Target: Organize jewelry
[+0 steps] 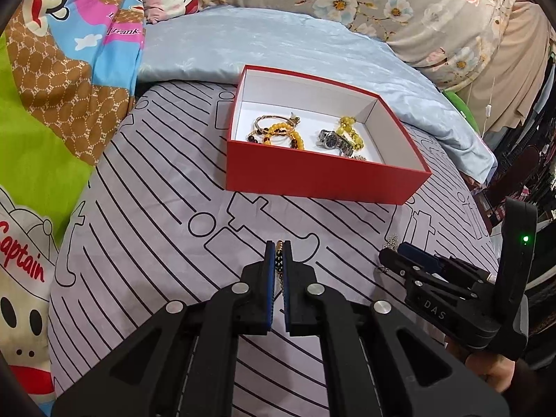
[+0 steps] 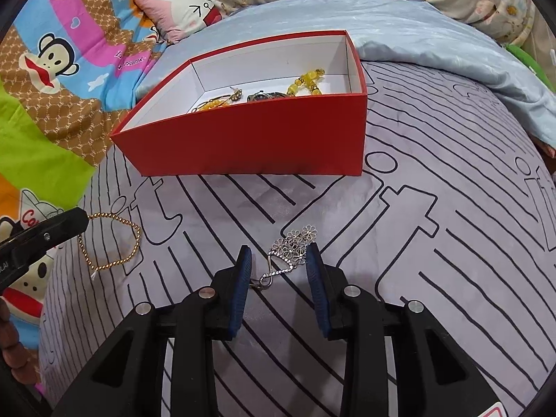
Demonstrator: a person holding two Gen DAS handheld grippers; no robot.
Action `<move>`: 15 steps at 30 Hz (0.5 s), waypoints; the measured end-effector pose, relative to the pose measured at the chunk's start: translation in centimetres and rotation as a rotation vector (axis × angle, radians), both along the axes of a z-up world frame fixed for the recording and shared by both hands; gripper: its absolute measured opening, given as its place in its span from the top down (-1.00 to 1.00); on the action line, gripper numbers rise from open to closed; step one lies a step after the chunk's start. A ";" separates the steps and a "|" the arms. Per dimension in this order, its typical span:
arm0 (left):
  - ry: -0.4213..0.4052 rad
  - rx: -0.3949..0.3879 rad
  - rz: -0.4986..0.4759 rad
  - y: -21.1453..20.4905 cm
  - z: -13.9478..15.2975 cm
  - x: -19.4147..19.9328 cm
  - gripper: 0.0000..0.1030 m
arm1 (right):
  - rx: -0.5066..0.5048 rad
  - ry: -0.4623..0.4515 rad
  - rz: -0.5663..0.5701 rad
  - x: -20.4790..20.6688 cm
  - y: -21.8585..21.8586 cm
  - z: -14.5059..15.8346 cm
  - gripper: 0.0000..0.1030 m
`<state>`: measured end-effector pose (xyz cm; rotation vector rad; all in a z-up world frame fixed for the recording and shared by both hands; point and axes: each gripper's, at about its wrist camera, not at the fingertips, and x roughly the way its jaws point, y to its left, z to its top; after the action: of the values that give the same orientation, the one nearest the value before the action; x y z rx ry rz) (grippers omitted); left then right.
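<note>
A red box [image 1: 312, 180] with a white inside stands on the bed and holds yellow bead bracelets [image 1: 281, 135], a gold bangle, a wristwatch [image 1: 332, 139] and yellow beads [image 1: 349, 128]. My left gripper [image 1: 278, 246] is shut on a gold bead bracelet [image 1: 278, 260], whose loop hangs over the sheet in the right wrist view [image 2: 111, 243]. My right gripper [image 2: 278, 253] is open, its fingers on either side of a silver flower bracelet [image 2: 295, 246] that lies on the sheet. The red box [image 2: 250, 139] is just beyond it.
The bed has a lilac sheet with black line drawings [image 1: 156, 226]. A pale blue quilt [image 1: 278, 45] lies behind the box, a cartoon monkey blanket [image 1: 52, 87] to the left, and floral pillows [image 1: 399, 0] at the back.
</note>
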<state>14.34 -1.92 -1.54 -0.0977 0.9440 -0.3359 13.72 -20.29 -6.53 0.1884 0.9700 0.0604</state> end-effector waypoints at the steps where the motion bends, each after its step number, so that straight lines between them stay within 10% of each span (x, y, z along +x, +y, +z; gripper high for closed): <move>1: 0.001 0.000 0.000 0.0 0.0 -0.1 0.94 | -0.014 -0.004 -0.002 0.0 0.1 0.0 0.48; 15: 0.005 -0.012 -0.012 -0.2 -0.2 -0.5 0.94 | 0.005 0.002 -0.028 -0.6 -1.2 0.3 0.99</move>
<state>13.83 -2.09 -1.70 -0.1038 0.9482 -0.3521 13.14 -21.48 -6.27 0.2066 0.9693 0.0367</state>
